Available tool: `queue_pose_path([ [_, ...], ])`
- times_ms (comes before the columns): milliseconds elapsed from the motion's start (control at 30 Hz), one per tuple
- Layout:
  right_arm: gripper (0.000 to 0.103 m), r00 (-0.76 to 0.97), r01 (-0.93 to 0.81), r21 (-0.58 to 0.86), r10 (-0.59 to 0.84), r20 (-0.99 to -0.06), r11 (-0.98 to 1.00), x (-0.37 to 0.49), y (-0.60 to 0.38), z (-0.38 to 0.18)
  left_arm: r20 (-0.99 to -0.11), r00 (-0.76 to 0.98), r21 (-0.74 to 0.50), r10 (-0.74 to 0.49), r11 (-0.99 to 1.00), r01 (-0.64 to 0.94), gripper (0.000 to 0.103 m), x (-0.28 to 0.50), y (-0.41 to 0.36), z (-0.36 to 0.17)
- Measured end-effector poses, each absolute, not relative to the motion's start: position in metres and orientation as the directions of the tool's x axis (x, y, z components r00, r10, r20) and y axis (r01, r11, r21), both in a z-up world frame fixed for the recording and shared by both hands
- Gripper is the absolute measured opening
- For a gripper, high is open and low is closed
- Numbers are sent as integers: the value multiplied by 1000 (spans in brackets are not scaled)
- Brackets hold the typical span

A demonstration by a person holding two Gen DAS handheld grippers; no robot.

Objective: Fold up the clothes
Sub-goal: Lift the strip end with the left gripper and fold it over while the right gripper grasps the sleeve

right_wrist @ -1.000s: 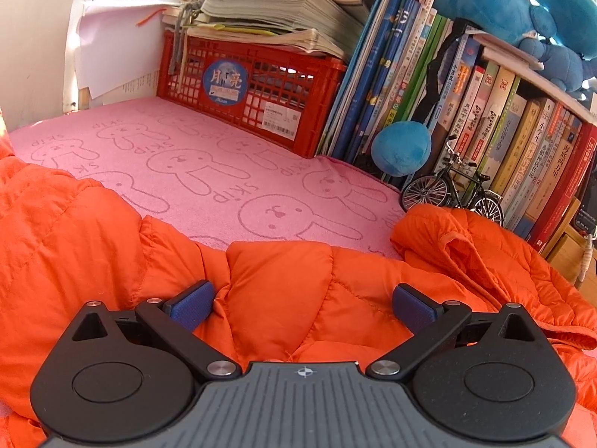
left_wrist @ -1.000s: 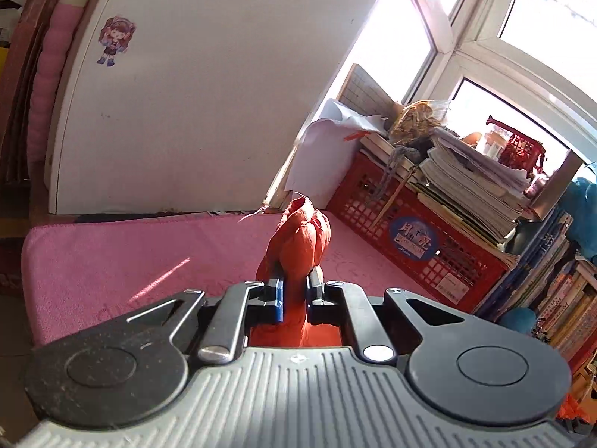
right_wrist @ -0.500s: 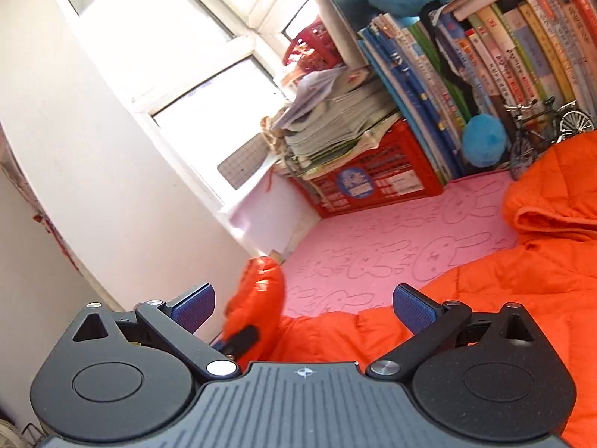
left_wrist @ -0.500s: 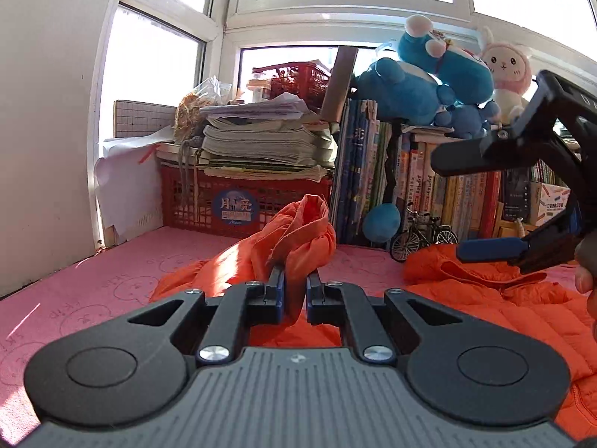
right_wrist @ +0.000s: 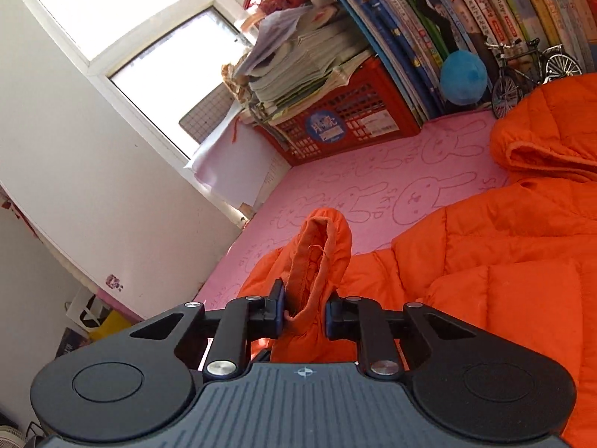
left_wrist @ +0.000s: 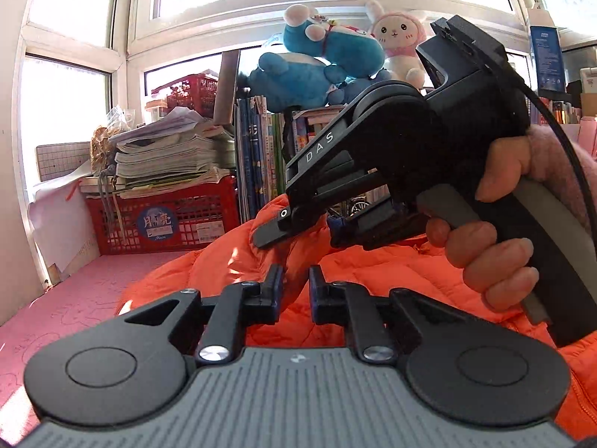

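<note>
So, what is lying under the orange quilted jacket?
A pink rabbit-print mat lies under the orange quilted jacket and shows beside it. What the jacket covers cannot be seen.

Red plastic crate (left_wrist: 164, 220) at window wall, round blue label on front, topped by stack of papers (left_wrist: 168, 160). Row of upright books (right_wrist: 466, 18) just beside crate. Blue plush toys (left_wrist: 317, 63) and pink-white rabbit plush (left_wrist: 397, 37) above books. Model bicycle (right_wrist: 530, 71) and blue ball (right_wrist: 464, 78) before books. Pink rabbit-print cover (right_wrist: 373, 194) underneath.
</note>
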State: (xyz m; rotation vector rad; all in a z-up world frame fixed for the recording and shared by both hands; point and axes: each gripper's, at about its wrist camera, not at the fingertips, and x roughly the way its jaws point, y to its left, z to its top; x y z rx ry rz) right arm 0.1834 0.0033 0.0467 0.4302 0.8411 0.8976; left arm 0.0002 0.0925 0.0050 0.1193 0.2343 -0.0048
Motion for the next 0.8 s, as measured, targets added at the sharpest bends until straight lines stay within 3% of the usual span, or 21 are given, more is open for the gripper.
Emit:
queue_pose_path([
  [133,17,464,-479,623,781,-418,618,184,-44,63,-226,974,234,20,972,34,22,-15,82,2],
  [233,17,553,-439,584,718,-422,682,182,-84,70,-278,957,315,86,949,7,22,-5,82,-14],
  [500,17,707,-297,459,516,-484,837,165,-170,52,-474,862,235,178,969,-71,22,42,107,-36],
  [800,18,732,-183,365,374,-569,913,147,-206,4,-482,852,317,204,947,-48,22,41,97,-43],
])
